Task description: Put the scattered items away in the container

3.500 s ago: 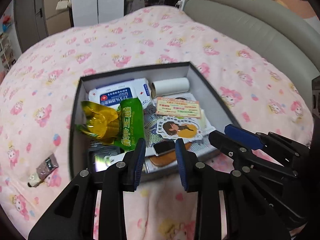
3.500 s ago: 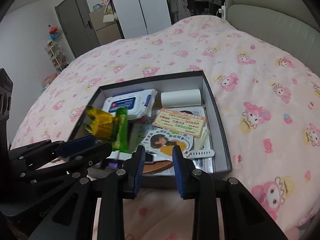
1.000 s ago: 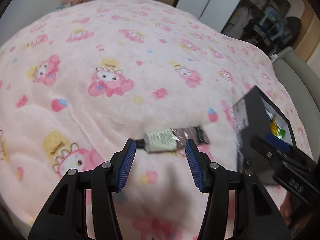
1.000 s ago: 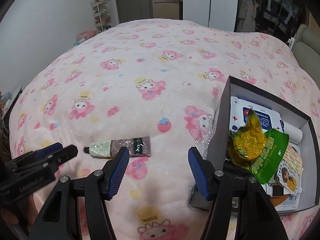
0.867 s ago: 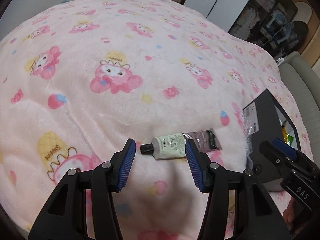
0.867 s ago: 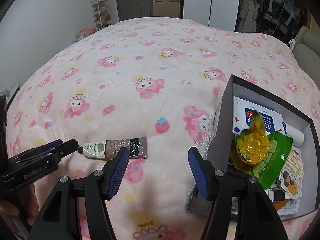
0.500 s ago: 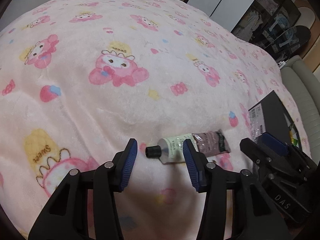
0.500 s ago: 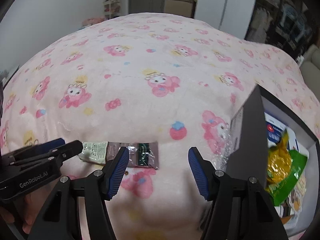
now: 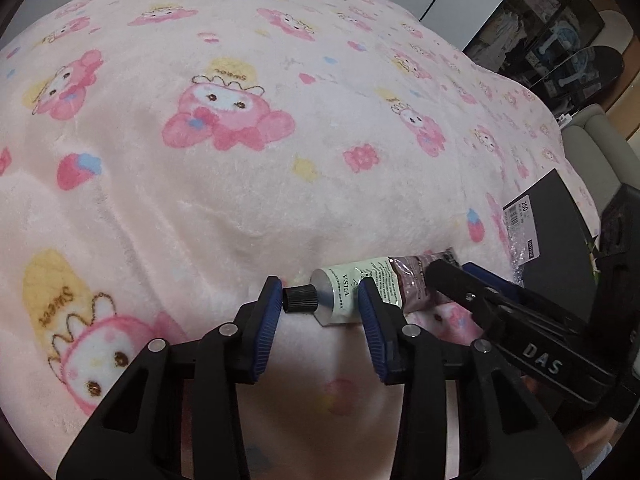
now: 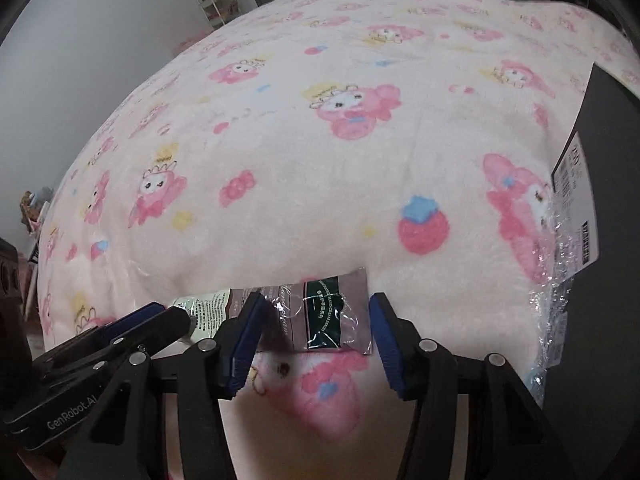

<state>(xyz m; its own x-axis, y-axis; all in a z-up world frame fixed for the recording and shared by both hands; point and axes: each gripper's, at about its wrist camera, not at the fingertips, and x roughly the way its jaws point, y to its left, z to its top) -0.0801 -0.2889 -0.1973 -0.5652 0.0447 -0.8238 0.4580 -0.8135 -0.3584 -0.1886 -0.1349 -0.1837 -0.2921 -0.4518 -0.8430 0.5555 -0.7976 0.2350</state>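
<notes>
A hand-cream tube (image 9: 348, 290) with a black cap, pale green body and brown flat end lies on the pink blanket. My left gripper (image 9: 318, 300) hangs low over its cap end. Its jaws are closing, with the cap and neck between them, and the pads do not press on the tube. My right gripper (image 10: 316, 308) straddles the tube's flat brown and green end (image 10: 328, 312). Its jaws are closing too, without a grip. The black box (image 10: 608, 200) stands at the right, its inside hidden.
The pink cartoon-print blanket (image 9: 240, 184) covers the bed and bulges behind the tube. Crinkled clear plastic wrap (image 10: 560, 276) lies against the box's labelled side. The grippers sit close side by side, the right gripper's tip (image 9: 444, 270) beside my left fingers.
Both grippers have come down onto the tube, and their jaws have narrowed. The box has slid to the right edge of both views, so its contents no longer show.
</notes>
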